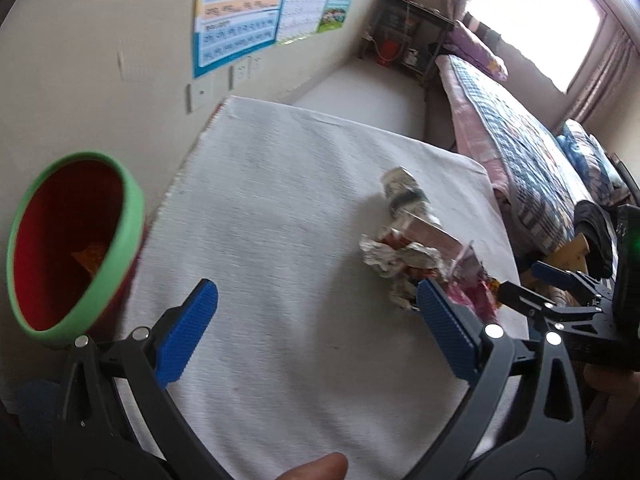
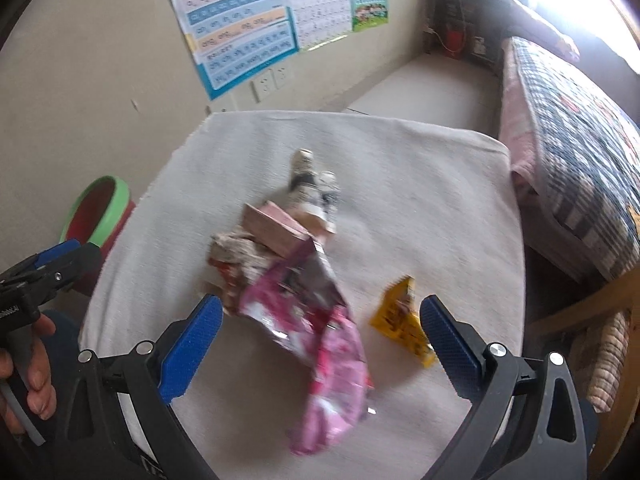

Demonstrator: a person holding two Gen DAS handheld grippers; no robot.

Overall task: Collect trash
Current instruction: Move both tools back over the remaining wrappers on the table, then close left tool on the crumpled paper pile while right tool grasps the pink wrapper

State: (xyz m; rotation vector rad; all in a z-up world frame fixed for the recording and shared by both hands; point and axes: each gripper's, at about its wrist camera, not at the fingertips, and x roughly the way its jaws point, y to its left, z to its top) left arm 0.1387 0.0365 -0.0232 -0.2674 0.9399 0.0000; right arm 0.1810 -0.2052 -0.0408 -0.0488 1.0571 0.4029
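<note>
- Right gripper (image 2: 320, 344) spread wide, holding nothing; pink wrapper (image 2: 320, 328) lies straight ahead between its fingers, on the cloth-covered surface (image 2: 420, 184).
- Wrapper's long axis runs along the gripper's forward line, so the fingers straddle it across the narrow width.
- Yellow packet (image 2: 404, 324) sits just inside the right finger; box (image 2: 276, 228) and crumpled paper (image 2: 236, 256) lie further ahead.
- Left gripper (image 1: 316, 328) also spread, empty; pile is off to its right, bin (image 1: 76, 240) close on its left.
- Judgement: right gripper is nearer, so it picks.
</note>
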